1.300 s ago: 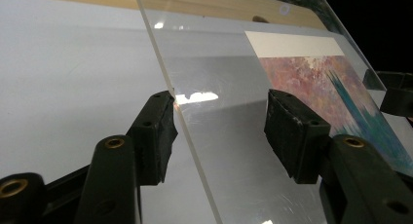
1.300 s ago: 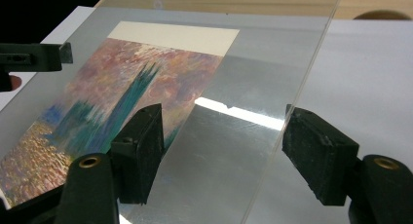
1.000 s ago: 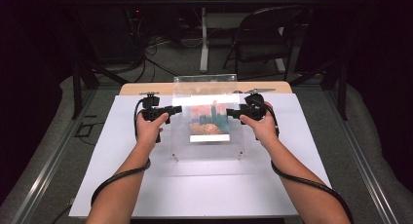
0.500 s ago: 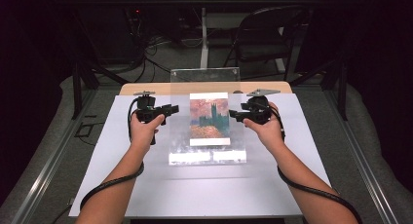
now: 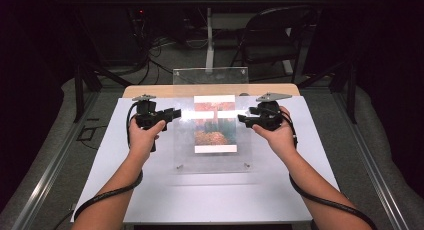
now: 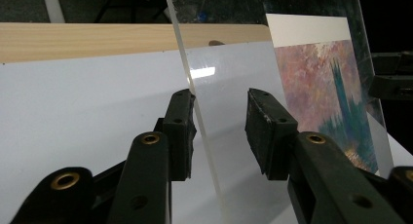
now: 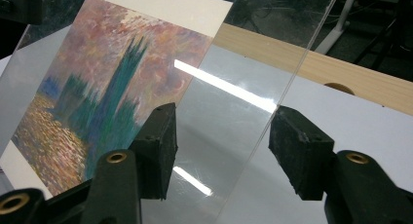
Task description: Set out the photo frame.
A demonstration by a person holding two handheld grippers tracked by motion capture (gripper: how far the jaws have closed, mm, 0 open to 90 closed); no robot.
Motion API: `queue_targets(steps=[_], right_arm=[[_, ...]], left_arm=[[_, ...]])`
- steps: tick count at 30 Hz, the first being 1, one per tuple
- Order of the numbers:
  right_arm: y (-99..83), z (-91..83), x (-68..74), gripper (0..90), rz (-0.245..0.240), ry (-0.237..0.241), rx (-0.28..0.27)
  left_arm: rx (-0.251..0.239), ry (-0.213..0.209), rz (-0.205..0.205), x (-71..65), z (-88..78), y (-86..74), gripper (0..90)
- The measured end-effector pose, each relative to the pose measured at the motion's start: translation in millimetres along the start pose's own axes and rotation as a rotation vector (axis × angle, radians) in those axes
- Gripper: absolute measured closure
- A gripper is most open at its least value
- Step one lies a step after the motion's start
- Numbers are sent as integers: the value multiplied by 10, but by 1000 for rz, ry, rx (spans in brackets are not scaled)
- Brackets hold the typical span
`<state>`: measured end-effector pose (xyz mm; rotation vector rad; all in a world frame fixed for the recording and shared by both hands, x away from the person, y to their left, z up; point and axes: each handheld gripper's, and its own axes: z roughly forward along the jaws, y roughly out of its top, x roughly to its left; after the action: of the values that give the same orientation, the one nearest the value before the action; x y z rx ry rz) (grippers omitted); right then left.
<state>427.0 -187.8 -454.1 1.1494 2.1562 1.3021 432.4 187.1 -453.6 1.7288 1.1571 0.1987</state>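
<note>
A clear acrylic panel (image 5: pixel 210 80) stands tilted, its far edge raised and its near edge with two small studs low by the table. A painted print (image 5: pixel 215 135) of a dark tower under a pink sky lies against it. My left gripper (image 5: pixel 176 112) straddles the panel's left edge (image 6: pixel 195 87). Its jaws have just been closing, one pad touches the sheet and the other pad (image 6: pixel 265 131) stands off. My right gripper (image 5: pixel 241 118) straddles the right edge (image 7: pixel 287 73). Its jaws have also been closing, with a gap still beside the sheet, which passes through my right gripper (image 7: pixel 224 146).
A white mat (image 5: pixel 150 200) covers the table, with a strip of bare wood (image 5: pixel 150 91) along its far edge. Beyond the table stand a dark folding chair (image 5: pixel 270 45) and loose cables on the floor. Both forearms come in from the bottom.
The panel's far edge has swung up from nearly flat to steeply tilted, print with it. Both hands have risen and come slightly nearer.
</note>
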Motion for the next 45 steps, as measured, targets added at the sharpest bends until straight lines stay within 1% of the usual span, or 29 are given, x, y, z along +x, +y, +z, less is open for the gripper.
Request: queue_targets(steps=[1,2,3,5,7,8,10,11,13,15,16,19,22,24,27,33,36,40,45], right_arm=[[0,0,0,445,0,0,0],[0,-36,8,461,2,2,4],[0,-36,8,461,2,2,4],[-6,-70,18,477,3,2,-2],[-15,-128,29,503,0,8,-6],[-17,-143,33,510,-2,8,-14],[-18,-164,43,515,-1,8,-12],[-18,-182,55,517,-5,6,-12],[-17,-224,92,524,-29,-1,-14],[-16,-240,104,528,-33,-3,-17],[-18,-274,122,537,-48,-3,-16],[-26,-310,141,552,-50,-3,-22],[-45,-368,169,578,-42,-2,-41],[-62,-426,198,599,-38,0,-51],[-74,-457,210,612,-36,5,-56],[-119,-558,242,651,-30,23,-79],[-139,-601,259,667,-32,29,-88],[-171,-658,268,690,-18,43,-95],[-209,-722,291,710,-14,55,-108]], left_arm=[[0,0,0,0,0,0,634],[-2,5,16,-29,-21,-2,634],[-2,5,16,-29,-21,-2,634],[0,2,32,-46,-51,-7,636],[-11,-5,32,-61,-80,-21,650],[-15,-12,33,-76,-114,-30,656],[-19,-14,33,-84,-130,-36,660],[-20,-17,37,-89,-148,-41,664],[-27,-22,38,-101,-181,-54,677],[-32,-29,42,-114,-215,-66,682],[-35,-32,43,-122,-230,-72,689],[-39,-38,55,-147,-283,-92,695],[-45,-43,75,-177,-337,-116,702],[-53,-53,75,-188,-366,-137,712],[-60,-63,73,-208,-409,-161,723],[-71,-88,91,-238,-503,-215,740],[-73,-88,99,-268,-539,-233,746],[-70,-91,118,-300,-582,-253,754],[-65,-98,127,-336,-641,-276,768]])
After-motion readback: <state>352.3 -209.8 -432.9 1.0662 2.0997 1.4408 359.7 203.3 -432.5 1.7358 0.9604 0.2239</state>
